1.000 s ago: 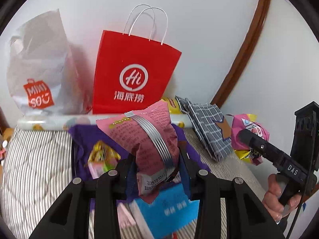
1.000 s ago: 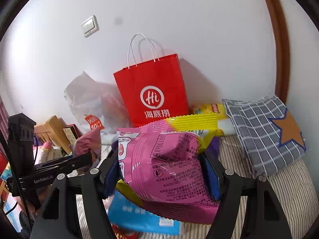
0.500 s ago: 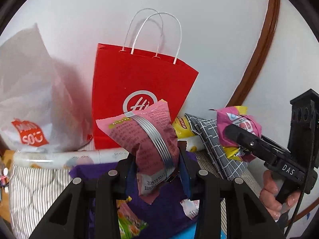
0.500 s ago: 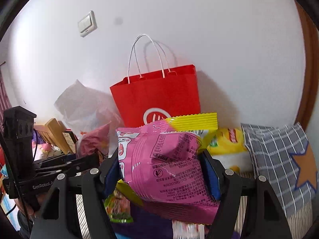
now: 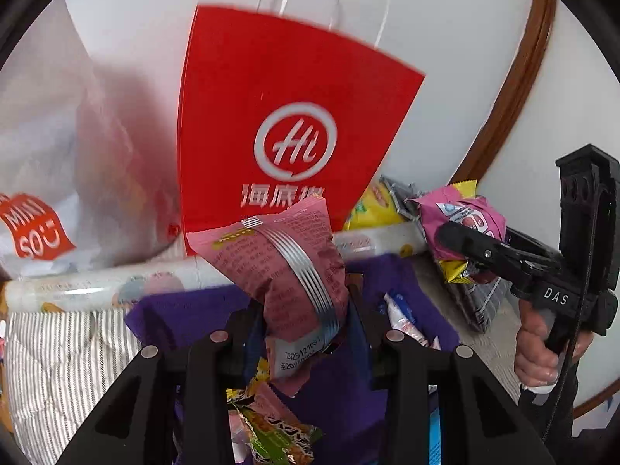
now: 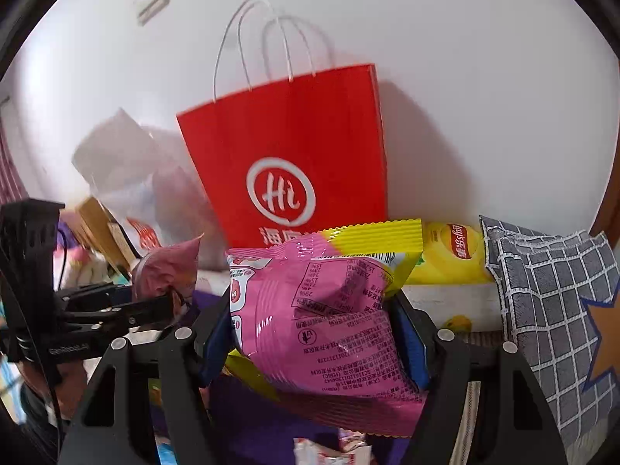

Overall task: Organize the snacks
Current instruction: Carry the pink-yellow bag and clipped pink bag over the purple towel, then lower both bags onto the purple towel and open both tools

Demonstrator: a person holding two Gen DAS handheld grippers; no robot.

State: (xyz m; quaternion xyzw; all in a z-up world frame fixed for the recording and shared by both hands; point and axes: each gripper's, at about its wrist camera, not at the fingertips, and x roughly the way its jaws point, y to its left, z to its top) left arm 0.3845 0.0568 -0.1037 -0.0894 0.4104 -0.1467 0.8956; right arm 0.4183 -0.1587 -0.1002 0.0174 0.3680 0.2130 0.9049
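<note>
L gripper [image 5: 306, 333] clamped on crinkly dusty-pink foil snack pouch [image 5: 286, 271], R gripper [image 6: 314, 348] gripping glossy magenta-yellow snack bag [image 6: 325, 317], both just before upright red paper bag w/ white cord handles [image 6: 294, 147] against wall, clear space above its rim.

A dusty-pink snack packet [image 5: 294, 271] stands upright at frame centre; a bright pink-and-yellow bag [image 6: 321, 310] lies tilted at centre.
</note>
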